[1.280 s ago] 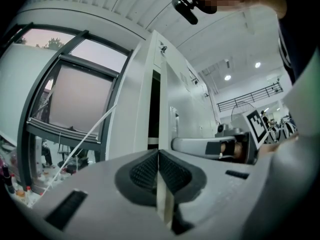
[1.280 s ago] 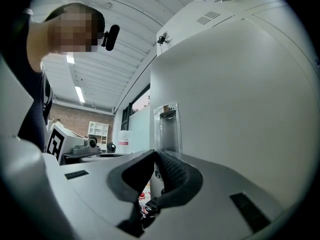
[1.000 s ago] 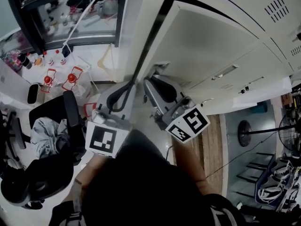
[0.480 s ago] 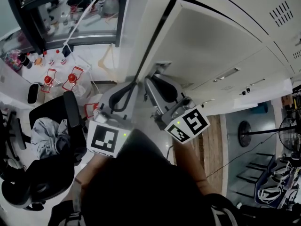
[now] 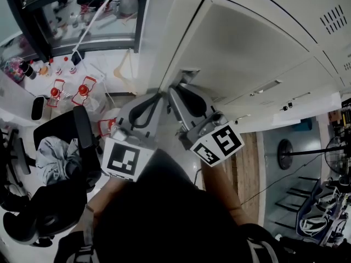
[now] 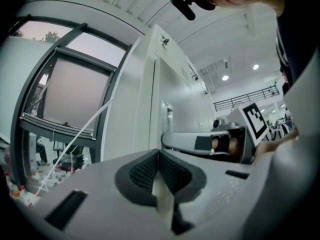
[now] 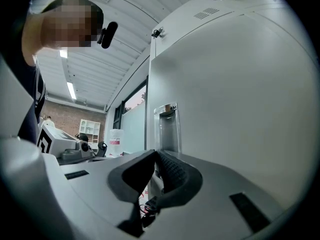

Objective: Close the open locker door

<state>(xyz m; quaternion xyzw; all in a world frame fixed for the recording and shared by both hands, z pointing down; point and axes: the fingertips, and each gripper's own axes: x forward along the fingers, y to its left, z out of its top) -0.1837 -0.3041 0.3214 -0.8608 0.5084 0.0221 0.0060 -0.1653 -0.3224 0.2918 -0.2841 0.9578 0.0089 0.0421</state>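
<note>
The white locker door point(image 5: 247, 53) stands nearly flush with its frame, with only a thin dark gap along its left edge. Its recessed handle point(image 5: 189, 74) sits at that edge. My right gripper point(image 5: 174, 89) points level at the door just below the handle; whether it touches I cannot tell. In the right gripper view the right gripper point(image 7: 155, 153) has its tips together and empty, with the handle point(image 7: 167, 129) right behind them. My left gripper point(image 5: 159, 96) hovers beside it, off the door's edge. In the left gripper view the left gripper point(image 6: 159, 151) is shut and empty.
More locker doors with vent slots point(image 5: 329, 15) continue to the right. A black office chair point(image 5: 60, 147) with clothes on it stands at the left. Red-handled items point(image 5: 68, 92) lie on the floor near a window point(image 5: 82, 15).
The dark gap along the door's left edge has narrowed: the door has swung further toward its frame. Both grippers stay almost in place.
</note>
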